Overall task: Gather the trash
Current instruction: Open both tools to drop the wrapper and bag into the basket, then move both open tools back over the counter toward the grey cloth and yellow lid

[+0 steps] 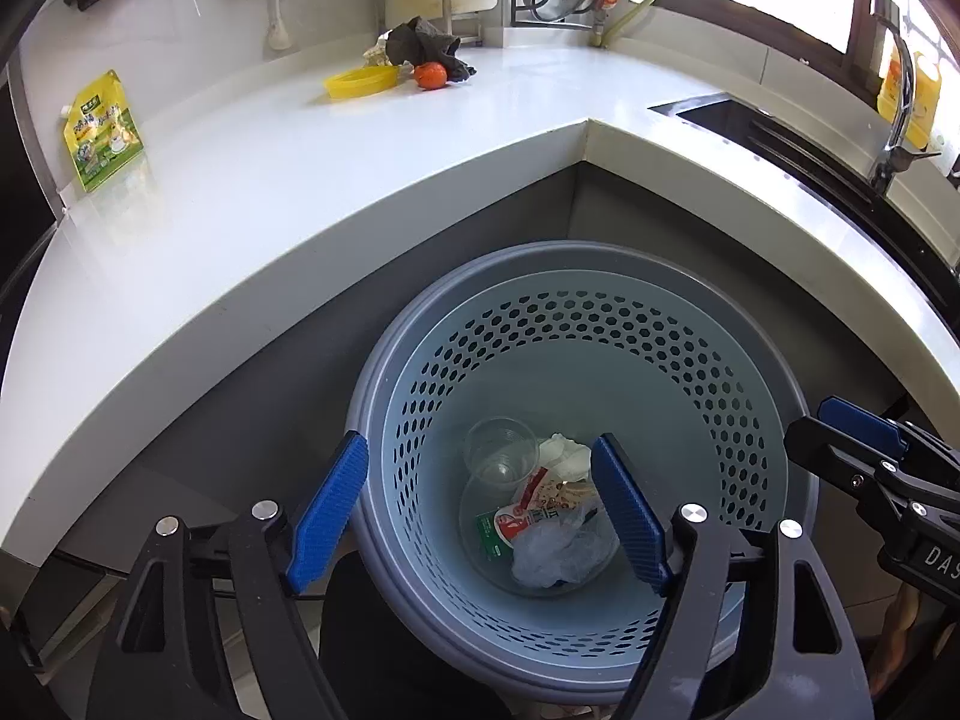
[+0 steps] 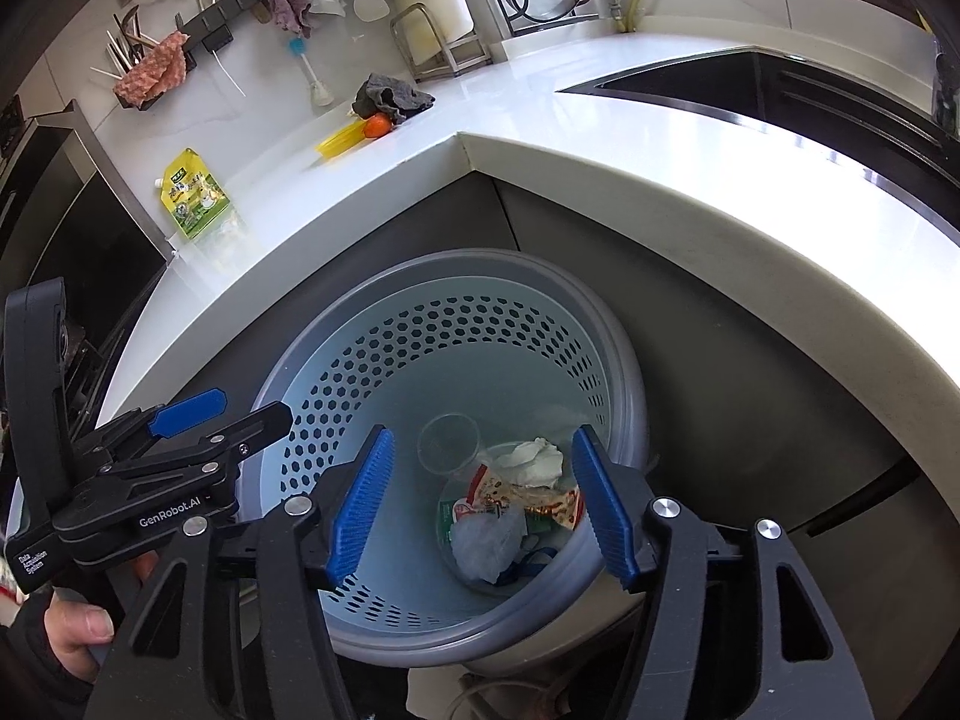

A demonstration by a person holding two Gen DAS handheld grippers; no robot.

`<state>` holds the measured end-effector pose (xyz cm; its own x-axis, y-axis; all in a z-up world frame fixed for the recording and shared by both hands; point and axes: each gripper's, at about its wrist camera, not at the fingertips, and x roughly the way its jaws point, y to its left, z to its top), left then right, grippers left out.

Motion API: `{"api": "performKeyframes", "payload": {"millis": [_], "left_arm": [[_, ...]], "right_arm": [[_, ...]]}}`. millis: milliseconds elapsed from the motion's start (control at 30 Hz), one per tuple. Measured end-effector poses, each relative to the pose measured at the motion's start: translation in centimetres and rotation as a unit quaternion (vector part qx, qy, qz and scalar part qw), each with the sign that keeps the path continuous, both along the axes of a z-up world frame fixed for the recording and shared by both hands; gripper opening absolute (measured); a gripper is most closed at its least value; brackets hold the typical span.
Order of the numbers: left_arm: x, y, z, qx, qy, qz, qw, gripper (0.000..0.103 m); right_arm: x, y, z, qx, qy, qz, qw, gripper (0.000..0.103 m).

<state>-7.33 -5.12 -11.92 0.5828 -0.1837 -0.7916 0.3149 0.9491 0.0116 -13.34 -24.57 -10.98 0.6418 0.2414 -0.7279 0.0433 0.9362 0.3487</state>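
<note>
Both grippers are hanging over the perforated blue-grey bin (image 1: 690, 360), which is sitting on the floor in the inside corner of the white countertop (image 1: 270, 180). The left gripper (image 1: 480, 504) is holding its blue pads wide apart with nothing between them, and the right gripper (image 2: 483, 498) is doing the same just beside it, its jaws spread wide and empty above the bin's mouth. Down at the bottom of the bin a clear plastic cup (image 1: 501, 453) is lying next to a crumpled white tissue (image 1: 564, 456), with a red-and-white snack wrapper (image 1: 543, 504) and a scrunched clear plastic bag (image 1: 561, 552) touching them; something green is showing under the wrapper, though I cannot tell what it is. Up on the counter a yellow-green pouch (image 1: 102, 132) is standing against the wall at the far left. Further along, a yellow lid (image 1: 360, 81) is lying just beside an orange fruit (image 1: 430, 75), which is touching a dark grey rag (image 1: 423, 45). The sink (image 2: 750, 84) is sitting off to the right.
</note>
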Motion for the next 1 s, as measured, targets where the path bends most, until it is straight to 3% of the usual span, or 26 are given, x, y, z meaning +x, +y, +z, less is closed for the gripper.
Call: {"api": "performKeyframes", "payload": {"millis": [233,533,1000], "left_arm": [[-0.1,0.3,0.5,0.002,-0.009,0.007,0.9999,0.081],[-0.2,1.1,1.7,-0.003,-0.026,0.026,0.9993,0.095],[0.2,2.4,4.6,-0.014,-0.052,0.047,0.9974,0.097]], "right_arm": [[0.0,-0.2,0.2,0.001,-0.003,-0.01,1.0,0.065],[0.1,0.1,0.9,-0.016,-0.014,-0.015,1.0,0.07],[1.1,1.3,2.8,-0.046,-0.018,0.002,0.999,0.082]]}}
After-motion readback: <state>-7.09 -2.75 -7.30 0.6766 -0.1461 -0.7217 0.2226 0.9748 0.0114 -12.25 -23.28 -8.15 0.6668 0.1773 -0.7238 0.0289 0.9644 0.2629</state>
